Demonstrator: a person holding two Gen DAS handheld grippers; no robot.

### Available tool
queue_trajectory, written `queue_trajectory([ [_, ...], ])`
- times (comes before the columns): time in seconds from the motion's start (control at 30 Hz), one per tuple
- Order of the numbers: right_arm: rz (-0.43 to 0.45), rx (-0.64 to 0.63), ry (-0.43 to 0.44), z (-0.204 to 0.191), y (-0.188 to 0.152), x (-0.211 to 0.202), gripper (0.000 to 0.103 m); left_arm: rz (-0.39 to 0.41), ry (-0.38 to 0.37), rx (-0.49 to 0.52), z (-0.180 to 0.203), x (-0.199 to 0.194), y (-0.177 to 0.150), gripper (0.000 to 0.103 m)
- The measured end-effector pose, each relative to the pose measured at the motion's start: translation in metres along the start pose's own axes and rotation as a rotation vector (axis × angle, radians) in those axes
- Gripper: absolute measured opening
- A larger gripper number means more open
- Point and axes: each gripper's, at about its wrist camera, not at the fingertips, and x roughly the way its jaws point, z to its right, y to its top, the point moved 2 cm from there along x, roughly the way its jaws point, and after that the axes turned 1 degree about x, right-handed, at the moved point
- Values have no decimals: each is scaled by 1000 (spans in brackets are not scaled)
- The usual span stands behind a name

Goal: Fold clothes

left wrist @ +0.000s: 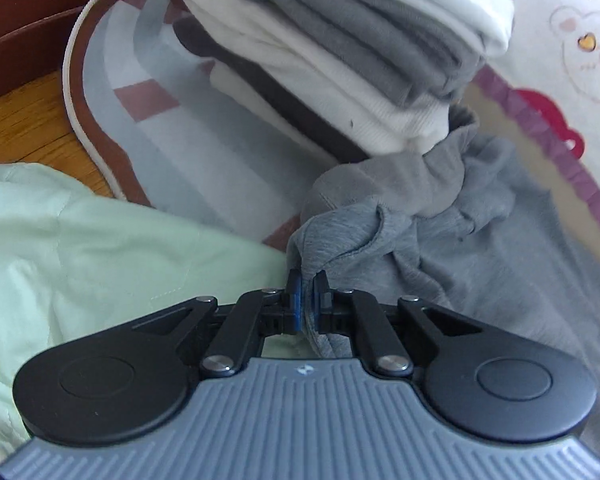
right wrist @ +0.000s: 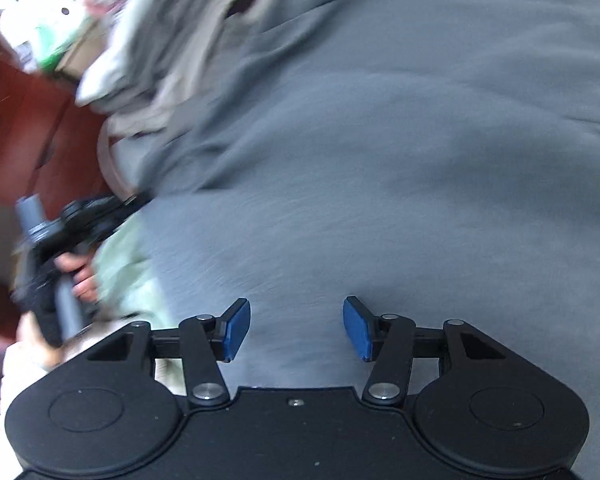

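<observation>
A grey garment (left wrist: 480, 240) lies crumpled in the left wrist view, and my left gripper (left wrist: 307, 280) is shut on its edge. The same grey garment (right wrist: 380, 140) fills most of the blurred right wrist view. My right gripper (right wrist: 296, 328) is open and empty just above the cloth. The left gripper (right wrist: 80, 224) and the hand holding it show at the left of the right wrist view. A stack of folded grey and white clothes (left wrist: 340, 52) stands just beyond the crumpled garment.
A pale green garment (left wrist: 80, 248) lies at the lower left. A grey mat with a brown and white border (left wrist: 76, 92) lies on the wooden floor (left wrist: 24, 124). A cream rug with red and pink prints (left wrist: 572, 80) lies to the right. Dark red furniture (right wrist: 28, 132) stands at the left.
</observation>
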Motion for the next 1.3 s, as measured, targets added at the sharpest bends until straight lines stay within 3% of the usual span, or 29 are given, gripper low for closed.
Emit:
queue_trajectory([
  [0.07, 106, 50, -101, 22, -2, -24, 57, 12, 4, 17, 2, -2, 1, 8],
  [0.17, 259, 97, -360, 66, -8, -67, 58, 23, -4, 12, -3, -9, -3, 10],
  [0.2, 289, 108, -470, 84, -10, -81, 58, 24, -2, 15, -4, -12, -4, 11],
  [0.3, 338, 192, -674, 138, -20, -127, 58, 39, 42, 78, 6, -22, -6, 16],
  [0.43, 423, 382, -726, 201, -37, -196, 59, 167, 86, 224, 43, -63, -2, 18],
  [0.5, 438, 501, -786, 230, -45, -225, 59, 254, 64, 314, 70, -84, -2, 27],
  [0.53, 445, 561, -817, 244, -50, -239, 59, 267, 13, 356, 87, -86, -2, 37],
  [0.57, 449, 606, -832, 261, -56, -254, 59, 280, -37, 398, 103, -89, -3, 46],
  [0.6, 450, 618, -838, 273, -60, -262, 59, 270, -98, 438, 121, -87, -4, 48],
  [0.67, 451, 635, -847, 296, -69, -277, 59, 163, -257, 512, 158, -65, -9, 49],
  [0.73, 463, 566, -869, 307, -78, -285, 59, 26, -423, 577, 192, -35, -21, 49],
  [0.8, 445, 406, -940, 312, -86, -287, 59, -96, -536, 598, 221, -5, -33, 49],
  [0.87, 404, 332, -911, 320, -96, -284, 59, -137, -586, 659, 252, 14, -48, 49],
  [1.0, 384, 327, -819, 342, -113, -282, 59, -177, -613, 887, 297, 46, -82, 49],
  [1.07, 407, 336, -805, 355, -119, -279, 63, -237, -633, 962, 311, 58, -97, 49],
  [1.13, 503, 303, -789, 357, -123, -276, 70, -303, -644, 1018, 319, 71, -106, 50],
  [1.17, 519, 253, -792, 356, -123, -269, 67, -323, -642, 1041, 321, 76, -111, 50],
  [1.2, 523, 193, -783, 351, -124, -264, 49, -323, -631, 1058, 321, 79, -115, 50],
  [1.23, 526, 131, -772, 345, -124, -259, 15, -323, -621, 1075, 321, 82, -120, 49],
  [1.27, 519, 106, -738, 341, -123, -256, 9, -320, -613, 1091, 320, 85, -124, 46],
  [1.3, 522, 88, -760, 335, -121, -256, 9, -313, -607, 1106, 319, 85, -128, 43],
])
